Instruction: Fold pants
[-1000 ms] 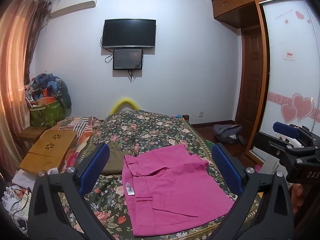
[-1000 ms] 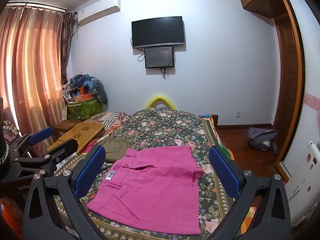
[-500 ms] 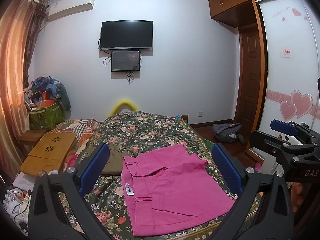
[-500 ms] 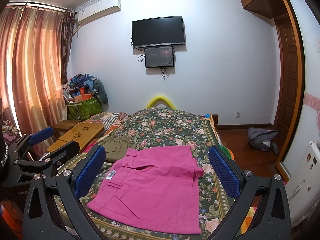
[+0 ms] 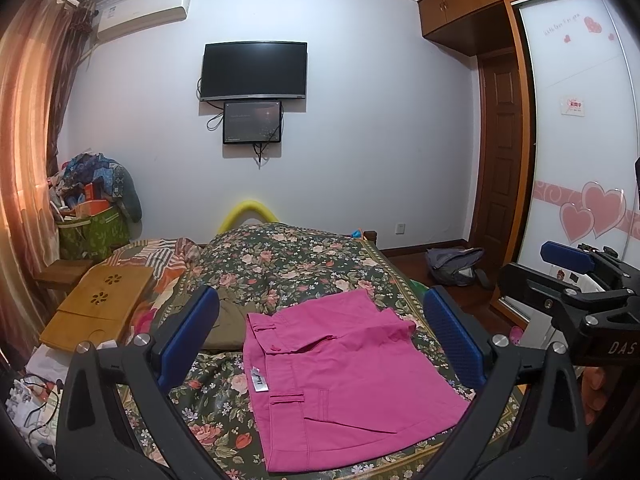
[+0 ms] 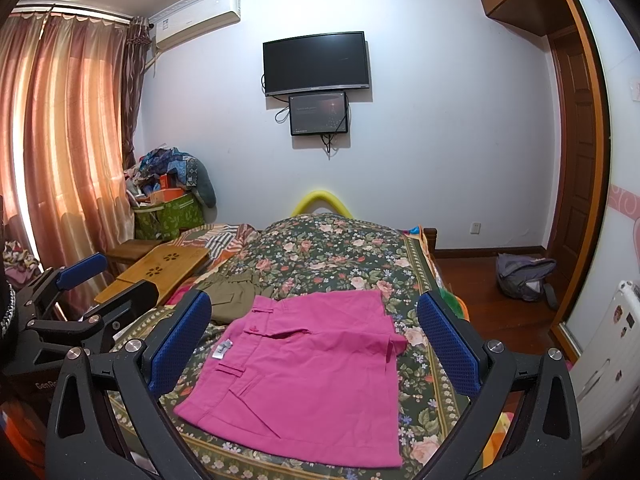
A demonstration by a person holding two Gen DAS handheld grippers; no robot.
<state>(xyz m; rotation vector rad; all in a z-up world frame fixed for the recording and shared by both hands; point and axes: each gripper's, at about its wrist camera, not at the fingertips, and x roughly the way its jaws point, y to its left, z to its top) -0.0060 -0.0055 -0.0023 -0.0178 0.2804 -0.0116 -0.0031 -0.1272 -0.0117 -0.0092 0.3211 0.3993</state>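
Pink pants [image 5: 344, 380] lie folded in a flat rectangle on the floral bedspread [image 5: 288, 264], waistband and white label toward the left; they also show in the right wrist view [image 6: 304, 376]. My left gripper [image 5: 320, 340] is open and empty, held above the near edge of the bed. My right gripper [image 6: 316, 340] is open and empty, beside it to the right. Each gripper shows at the edge of the other's view: the right one [image 5: 580, 280] and the left one [image 6: 80, 292].
An olive garment [image 5: 228, 320] lies left of the pants. A wooden lap desk [image 5: 96, 308] sits at the bed's left side. A green bag of clutter [image 5: 92, 228] stands by the curtain. A grey backpack [image 5: 456, 264] lies on the floor near the door.
Both grippers stay open and empty. The left wrist view has shifted slightly; the pants have not moved.
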